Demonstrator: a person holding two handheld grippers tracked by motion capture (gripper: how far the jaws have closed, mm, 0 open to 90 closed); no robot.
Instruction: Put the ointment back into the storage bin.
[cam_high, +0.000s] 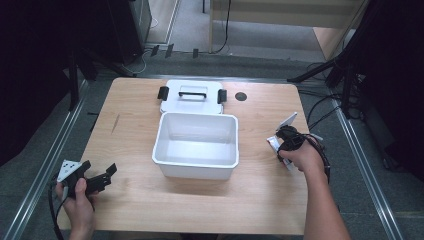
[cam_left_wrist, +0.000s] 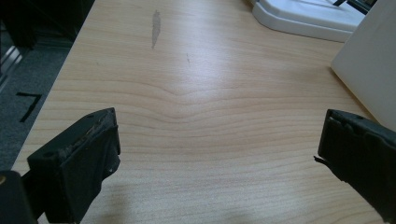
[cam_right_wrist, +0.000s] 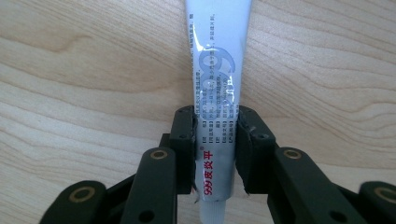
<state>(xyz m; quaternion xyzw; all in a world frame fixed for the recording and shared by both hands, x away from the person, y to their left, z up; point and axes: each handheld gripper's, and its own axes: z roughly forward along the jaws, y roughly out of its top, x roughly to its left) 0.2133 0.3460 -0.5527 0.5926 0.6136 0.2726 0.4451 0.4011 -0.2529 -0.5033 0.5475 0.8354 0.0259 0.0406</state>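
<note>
A white tube (cam_right_wrist: 215, 88) with grey and red print lies lengthwise between my right gripper's jaws, its cap end toward the camera. My right gripper (cam_right_wrist: 215, 140) is shut on it, over bare wood. From above, that gripper (cam_high: 286, 142) sits right of the white bin (cam_high: 196, 145), with the tube (cam_high: 289, 120) poking out past it. My left gripper (cam_high: 102, 175) rests open near the table's front left corner. Its jaws stand wide apart with nothing between them, and the left gripper (cam_left_wrist: 217, 144) faces the bin's side wall (cam_left_wrist: 369, 70).
The bin's white lid (cam_high: 192, 96), with a handle and black latches, lies flat just behind the bin. A round dark hole (cam_high: 241, 96) is in the tabletop beside the lid. Black stands and cables flank the wooden table (cam_high: 135, 125).
</note>
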